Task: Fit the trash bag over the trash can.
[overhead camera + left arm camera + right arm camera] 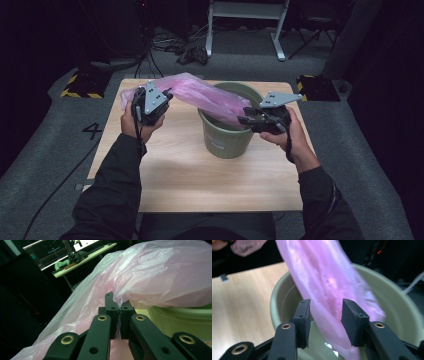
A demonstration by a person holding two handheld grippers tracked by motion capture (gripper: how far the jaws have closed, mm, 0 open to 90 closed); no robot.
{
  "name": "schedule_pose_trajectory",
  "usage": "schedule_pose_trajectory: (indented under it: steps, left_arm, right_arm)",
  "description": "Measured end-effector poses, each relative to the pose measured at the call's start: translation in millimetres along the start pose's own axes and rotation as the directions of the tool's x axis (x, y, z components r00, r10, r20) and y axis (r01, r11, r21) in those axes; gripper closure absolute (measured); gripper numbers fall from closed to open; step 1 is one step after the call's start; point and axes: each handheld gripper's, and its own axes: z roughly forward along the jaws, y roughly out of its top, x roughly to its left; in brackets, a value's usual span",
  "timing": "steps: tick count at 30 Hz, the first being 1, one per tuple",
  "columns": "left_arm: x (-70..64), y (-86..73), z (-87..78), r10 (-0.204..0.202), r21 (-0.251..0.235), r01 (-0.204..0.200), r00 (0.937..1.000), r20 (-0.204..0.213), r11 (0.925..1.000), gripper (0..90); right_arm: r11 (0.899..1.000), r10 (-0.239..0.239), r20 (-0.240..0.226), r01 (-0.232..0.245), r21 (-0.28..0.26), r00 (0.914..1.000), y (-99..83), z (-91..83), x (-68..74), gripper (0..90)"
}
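- I read one sign: a dark figure "4" (93, 131) marked on the grey floor (45, 150), off the table's edge, to the left of my left gripper (150, 105) and a little nearer me.
- I could read nothing else.

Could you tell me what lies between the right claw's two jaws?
The pink bag hangs between the open right claw's jaws, over the green bin, as the right gripper view shows.

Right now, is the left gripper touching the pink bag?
Touching. The left gripper view shows the left gripper shut on a fold of the pink bag.
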Motion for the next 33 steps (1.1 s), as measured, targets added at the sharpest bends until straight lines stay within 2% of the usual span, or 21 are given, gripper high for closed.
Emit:
schedule_pose_trajectory:
  steps: [2, 5, 8, 13, 18, 22, 26, 28, 30, 33]
  left_arm:
    - [-2.5, 1.5, -0.9, -0.001, -0.009, 0.001, 0.9998, 0.022, 1.0, 89.1]
    - [-10.0, 5.1, -2.9, 0.005, -0.028, -0.003, 0.9984, 0.057, 0.9996, 89.0]
    - [-15.0, 7.8, -3.8, 0.007, -0.045, -0.003, 0.996, 0.089, 0.999, 89.0]
    - [-26.9, 10.9, -1.1, -0.01, -0.066, 0.021, 0.9866, 0.163, 0.9976, 89.0]
    - [-38.5, 14.7, 1.9, -0.008, -0.088, 0.027, 0.9784, 0.206, 0.9958, 89.1]
    - [-46.3, 18.3, 5.5, 0.008, -0.087, 0.012, 0.9743, 0.225, 0.9962, 89.1]
    - [-52.2, 22.3, 11.6, 0.025, -0.068, -0.01, 0.9747, 0.222, 0.9977, 89.1]
    - [-51.9, 23.3, 14.7, 0.014, -0.061, -0.001, 0.9745, 0.224, 0.9982, 89.1]
    - [-51.4, 24.0, 18.0, 0.003, -0.054, 0.01, 0.9728, 0.231, 0.9985, 89.1]
    - [-54.9, 24.6, 22.5, 0.022, -0.04, -0.013, 0.9728, 0.231, 0.9991, 89.1]
  right_arm:
    - [1.0, 0.004, 0.007, -0.004, 0.027, 1.0, 1.2, 7.1, 0.1, 61.5]
    - [0.999, 0.022, 0.004, -0.022, 0.041, 0.9997, 1.2, 12.8, -1.3, 62.1]
    - [0.998, 0.017, 0.006, -0.017, 0.058, 0.9998, 0.9, 16.4, -0.9, 62.3]
    - [0.997, 0.016, 0.016, -0.017, 0.072, 0.9997, 0.2, 18.7, -0.5, 61.9]
    - [0.996, 0.019, 0.028, -0.022, 0.083, 0.9994, 1.4, 22.4, 0.0, 60.8]
    - [0.995, 0.016, 0.017, -0.018, 0.097, 0.9997, 6.3, 26.6, 1.8, 59.7]
    - [0.994, 0.02, 0.008, -0.021, 0.107, 0.9998, 9.9, 30.4, 1.6, 57.6]
    - [0.994, 0.019, 0.025, -0.022, 0.108, 0.9995, 10.9, 32.8, -0.2, 57.1]
    - [0.994, 0.033, 0.021, -0.035, 0.108, 0.9993, 11.7, 35.4, -2.6, 55.8]
    - [0.994, 0.029, 0.019, -0.031, 0.102, 0.9994, 12.4, 36.1, -2.0, 50.7]
